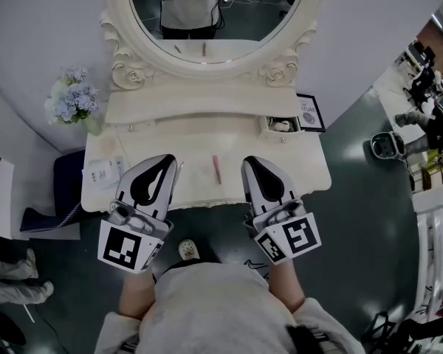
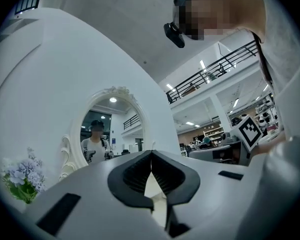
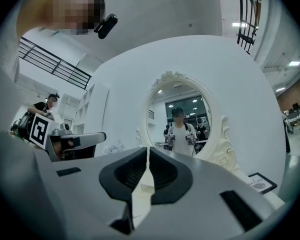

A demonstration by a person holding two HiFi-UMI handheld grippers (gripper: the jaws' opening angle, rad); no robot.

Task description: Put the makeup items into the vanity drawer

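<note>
**A:** What does the head view show?

**B:** A cream vanity table (image 1: 295, 172) stands under an oval mirror (image 1: 236, 21). A slim pink makeup stick (image 1: 216, 169) lies flat on the tabletop. It is between the left gripper (image 1: 167, 161) and the right gripper (image 1: 249, 161) and touches neither. On the raised tier at the back right, a small drawer (image 1: 280, 125) appears pulled out, but its contents are too small to tell. Flowers (image 1: 72, 98) stand at the far left and a framed card (image 1: 310, 113) at the far right.

**A:** And the left gripper view?

**B:** Its jaws are pressed together at the tips, with nothing between them. The mirror and flowers lie beyond.

**A:** The right gripper view?

**B:** It shows the same. The jaws meet tip to tip, hold nothing, and point toward the mirror.

**A:** Which step is this?

**B:** Probably the very start, since nothing has been picked up. I judge that the next move calls for one gripper to spread its jaws. It would then lower over the stick across its width, pinch it, and carry it to the back-right drawer. The stick is thin and lies flat, so a low, square approach matters.
</note>
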